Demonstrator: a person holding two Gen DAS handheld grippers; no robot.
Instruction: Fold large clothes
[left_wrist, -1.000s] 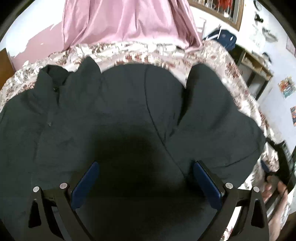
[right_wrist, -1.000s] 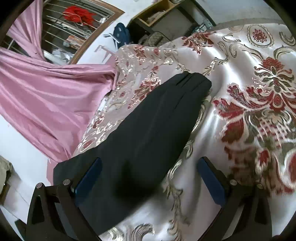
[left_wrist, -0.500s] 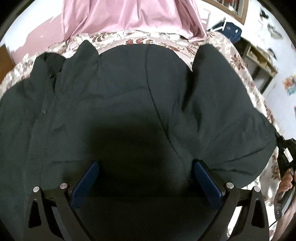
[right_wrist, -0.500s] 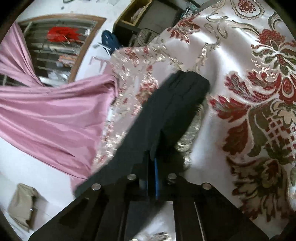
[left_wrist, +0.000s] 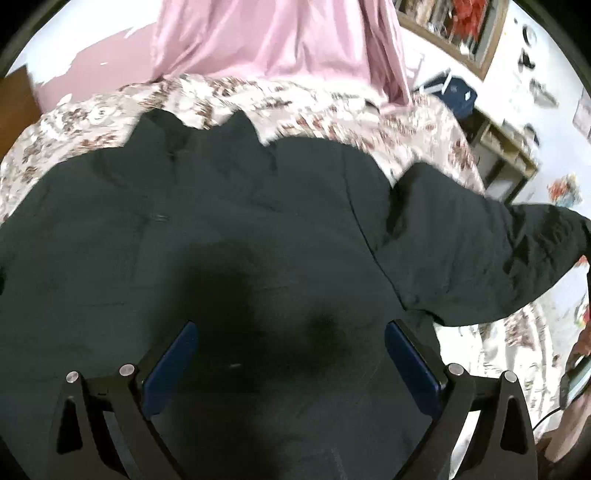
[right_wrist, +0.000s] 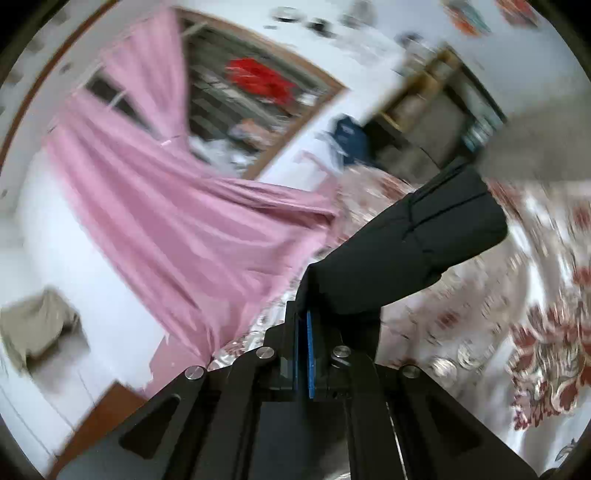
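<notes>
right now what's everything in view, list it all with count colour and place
jacket: one, black, spread on the bed, its sleeve lifted
bedspread: one, cream with red floral, under the jacket
curtain: one, pink, by the window, draped to the bed's far side
window: one, brown frame, barred, behind the curtain
shelf unit: one, wooden, against the wall
left gripper: one, black with blue pads, open over the jacket
right gripper: one, black with blue pads, shut on the sleeve

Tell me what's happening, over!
Right gripper shut on black jacket sleeve, lifted. Left gripper open above jacket. Nothing in the way.
</notes>
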